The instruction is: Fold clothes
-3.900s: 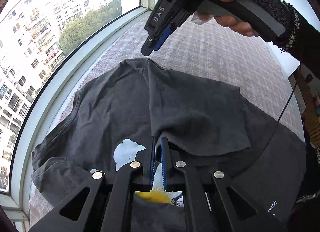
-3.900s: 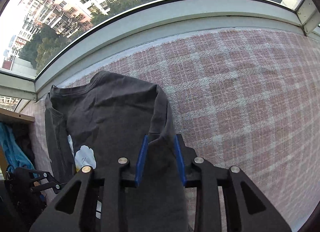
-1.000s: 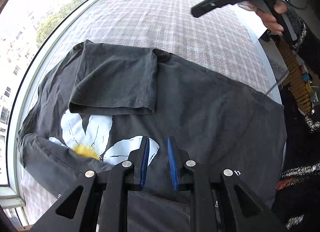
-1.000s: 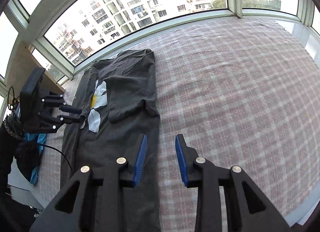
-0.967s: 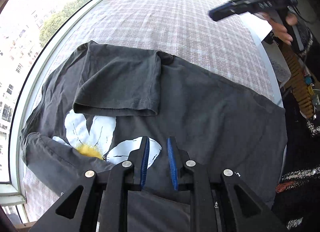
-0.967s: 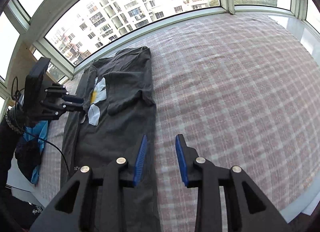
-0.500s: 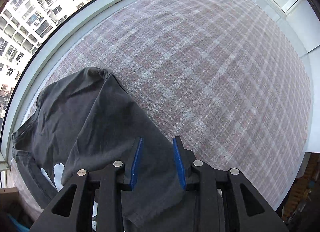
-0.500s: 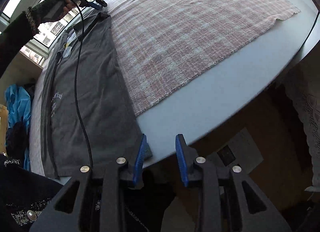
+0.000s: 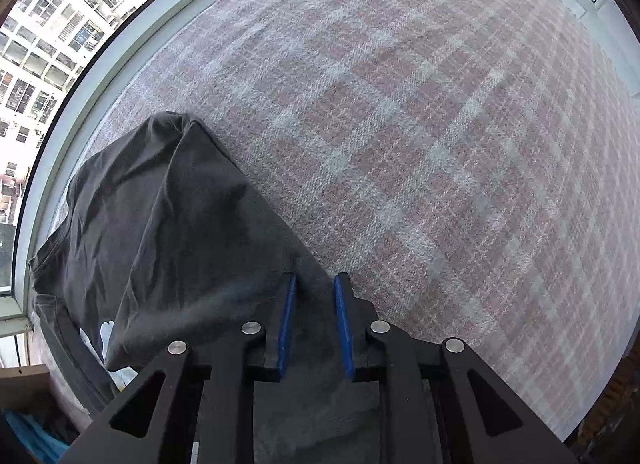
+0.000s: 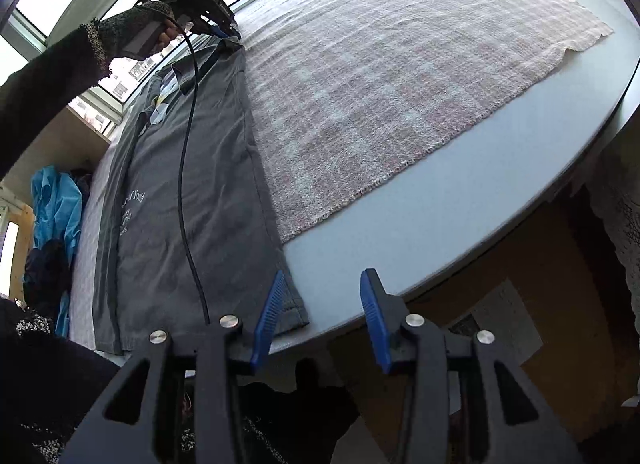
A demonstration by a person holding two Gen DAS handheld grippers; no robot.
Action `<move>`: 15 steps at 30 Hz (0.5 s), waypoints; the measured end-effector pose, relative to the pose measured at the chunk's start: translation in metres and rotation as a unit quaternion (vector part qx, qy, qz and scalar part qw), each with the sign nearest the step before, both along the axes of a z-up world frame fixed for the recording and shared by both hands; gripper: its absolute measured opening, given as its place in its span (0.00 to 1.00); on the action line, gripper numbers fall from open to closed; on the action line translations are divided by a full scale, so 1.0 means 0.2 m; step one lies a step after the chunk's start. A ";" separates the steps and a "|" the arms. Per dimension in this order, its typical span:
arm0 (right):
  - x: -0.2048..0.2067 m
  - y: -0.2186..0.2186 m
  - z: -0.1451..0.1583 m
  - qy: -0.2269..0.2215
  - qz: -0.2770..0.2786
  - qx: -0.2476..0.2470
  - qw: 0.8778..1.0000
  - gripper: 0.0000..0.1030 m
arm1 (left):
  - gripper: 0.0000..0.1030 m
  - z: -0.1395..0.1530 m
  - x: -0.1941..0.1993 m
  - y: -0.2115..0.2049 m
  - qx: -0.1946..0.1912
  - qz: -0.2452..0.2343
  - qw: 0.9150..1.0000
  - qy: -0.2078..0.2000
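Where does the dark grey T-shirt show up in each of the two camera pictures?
Left wrist view: dark grey T-shirt fills the lower left, running between the blue tongs.
Right wrist view: T-shirt lies as a long strip left of centre.
Shared landmark: the pink checked cloth beside it.

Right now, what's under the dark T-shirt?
The T-shirt lies mostly on the pink plaid cloth; its near hem corner rests on the bare blue-grey tabletop. A black cable trails over it. Whatever lies beneath the shirt's middle is covered.

A high-rise home: apartment blocks outside curved windows, plaid-clothed table.
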State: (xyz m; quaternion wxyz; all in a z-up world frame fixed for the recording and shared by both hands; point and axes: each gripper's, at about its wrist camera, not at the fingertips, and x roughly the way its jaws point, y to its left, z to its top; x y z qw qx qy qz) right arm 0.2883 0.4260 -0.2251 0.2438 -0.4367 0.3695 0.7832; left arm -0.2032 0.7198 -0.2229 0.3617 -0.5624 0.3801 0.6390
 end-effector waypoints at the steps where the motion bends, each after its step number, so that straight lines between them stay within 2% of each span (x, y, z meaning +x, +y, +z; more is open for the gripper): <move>1: -0.02 -0.01 -0.01 -0.001 0.009 -0.001 1.000 0.38 | 0.12 0.00 -0.01 -0.01 0.003 0.001 1.000 -0.002; 7: -0.12 -0.11 -0.04 -0.026 0.057 0.027 0.998 0.39 | 0.07 0.02 -0.04 -0.10 0.023 0.002 1.000 -0.019; 11: -0.20 -0.20 -0.04 -0.072 0.099 0.085 0.989 0.37 | 0.07 0.03 -0.05 -0.14 0.030 -0.003 0.999 -0.024; 12: -0.21 -0.21 -0.04 -0.076 0.109 0.087 0.987 0.34 | 0.07 0.04 -0.05 -0.15 0.032 -0.004 0.999 -0.025; 13: -0.22 -0.23 -0.04 -0.081 0.118 0.088 0.986 0.17 | 0.07 0.04 -0.05 -0.16 0.034 -0.005 0.999 -0.026; 14: -0.24 -0.25 -0.04 -0.085 0.128 0.090 0.984 0.07 | 0.07 0.05 -0.05 -0.17 0.036 -0.007 0.999 -0.027; 15: -0.25 -0.26 -0.04 -0.088 0.130 0.089 0.984 0.07 | 0.07 0.06 -0.06 -0.19 0.038 -0.010 0.999 -0.028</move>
